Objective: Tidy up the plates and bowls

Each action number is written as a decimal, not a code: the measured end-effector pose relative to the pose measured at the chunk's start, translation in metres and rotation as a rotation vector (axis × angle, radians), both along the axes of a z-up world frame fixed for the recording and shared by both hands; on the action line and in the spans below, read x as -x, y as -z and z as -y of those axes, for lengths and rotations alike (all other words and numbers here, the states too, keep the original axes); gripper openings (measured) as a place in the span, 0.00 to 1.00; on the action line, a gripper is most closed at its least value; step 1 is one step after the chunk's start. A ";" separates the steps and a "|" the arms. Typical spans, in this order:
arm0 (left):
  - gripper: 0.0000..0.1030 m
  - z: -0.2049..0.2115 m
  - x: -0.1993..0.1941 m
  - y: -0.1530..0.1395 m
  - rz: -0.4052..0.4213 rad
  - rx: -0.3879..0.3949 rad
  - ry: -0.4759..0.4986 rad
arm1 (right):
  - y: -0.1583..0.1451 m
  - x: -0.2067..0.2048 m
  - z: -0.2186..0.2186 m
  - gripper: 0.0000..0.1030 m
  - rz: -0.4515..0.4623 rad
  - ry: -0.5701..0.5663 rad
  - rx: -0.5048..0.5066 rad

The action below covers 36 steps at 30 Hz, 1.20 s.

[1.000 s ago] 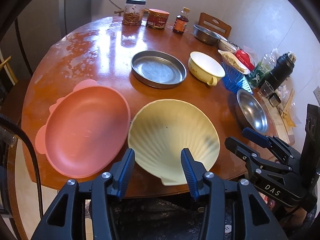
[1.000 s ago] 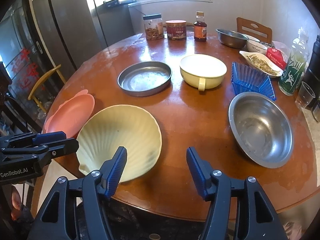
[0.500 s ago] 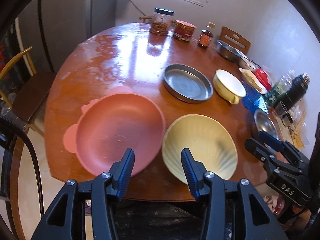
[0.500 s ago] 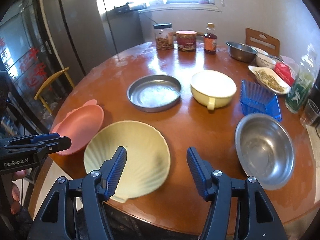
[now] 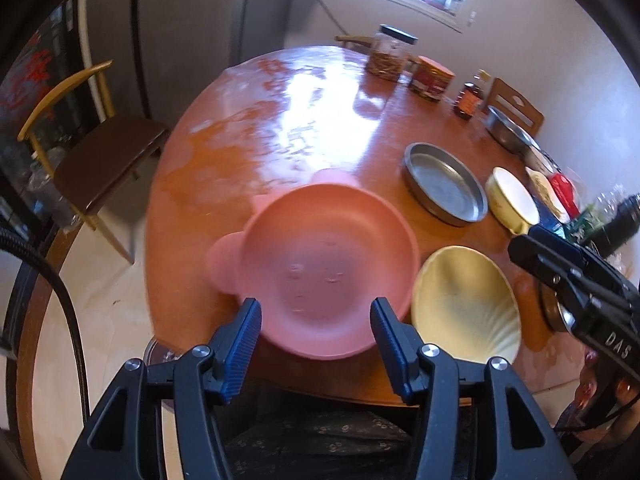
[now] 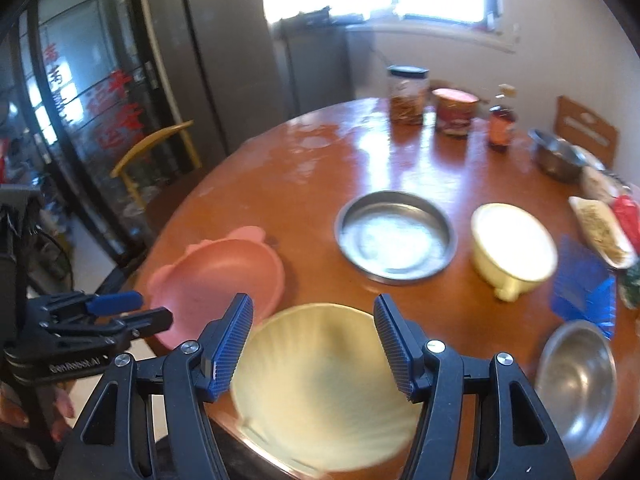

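1. Hovering off the near edge of the round wooden surface (image 5: 320,92), the left claw (image 5: 316,344) is released and empty, its jaws spread wide on either side of the pink eared plate (image 5: 328,264).
2. The right claw (image 6: 314,344) is likewise released and holds nothing; it is lined up on the yellow shell-shaped plate (image 6: 320,392), which sits at the surface's near edge, just beside the pink one.
3. Further in lie the round metal tray (image 6: 396,236) and the cream handled bowl (image 6: 514,244); a steel bowl (image 6: 576,380) sits at the near right, beside a blue fluted dish (image 6: 584,284).
4. Nothing looks stacked or gathered yet, so I judge the sorting has barely begun.
5. Risks from here:
   - Both plates sit close to the rim, so a push rather than a clean pinch could slide either one off.
   - A thin lip gripped from one side may tilt the plate and let it slip out.
   - The two claws are working near each other and could collide.
   - The glossy wood looks slick, so a nudged dish may skate into its neighbour.
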State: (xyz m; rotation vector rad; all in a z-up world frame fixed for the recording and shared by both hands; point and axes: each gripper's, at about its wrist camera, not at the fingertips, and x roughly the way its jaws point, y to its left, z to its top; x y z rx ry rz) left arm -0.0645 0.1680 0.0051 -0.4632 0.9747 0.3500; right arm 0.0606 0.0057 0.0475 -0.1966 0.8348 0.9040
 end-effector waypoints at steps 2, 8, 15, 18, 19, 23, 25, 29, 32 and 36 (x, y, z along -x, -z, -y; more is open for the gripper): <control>0.55 -0.009 0.005 0.003 -0.005 0.016 -0.020 | 0.001 -0.003 -0.015 0.63 0.004 -0.028 0.028; 0.55 -0.032 0.013 0.015 -0.016 0.055 -0.071 | 0.021 -0.014 -0.055 0.63 -0.036 -0.092 0.089; 0.55 -0.041 0.009 0.029 -0.035 0.111 -0.085 | 0.047 -0.030 -0.082 0.63 -0.082 -0.117 0.143; 0.55 -0.040 0.005 0.035 -0.041 0.125 -0.080 | 0.056 -0.035 -0.090 0.63 -0.088 -0.119 0.163; 0.55 -0.040 0.004 0.036 -0.041 0.128 -0.076 | 0.059 -0.036 -0.092 0.63 -0.083 -0.118 0.174; 0.55 -0.038 -0.004 0.041 -0.046 0.143 -0.062 | 0.065 -0.042 -0.097 0.63 -0.104 -0.129 0.169; 0.55 -0.037 -0.008 0.043 -0.050 0.145 -0.059 | 0.068 -0.045 -0.099 0.63 -0.116 -0.133 0.159; 0.55 -0.038 -0.014 0.047 -0.059 0.156 -0.061 | 0.072 -0.044 -0.103 0.54 -0.106 -0.154 0.162; 0.55 -0.039 -0.016 0.047 -0.046 0.162 -0.070 | 0.076 -0.042 -0.108 0.44 -0.102 -0.173 0.177; 0.55 -0.039 -0.021 0.048 -0.041 0.154 -0.069 | 0.083 -0.038 -0.113 0.30 -0.107 -0.188 0.188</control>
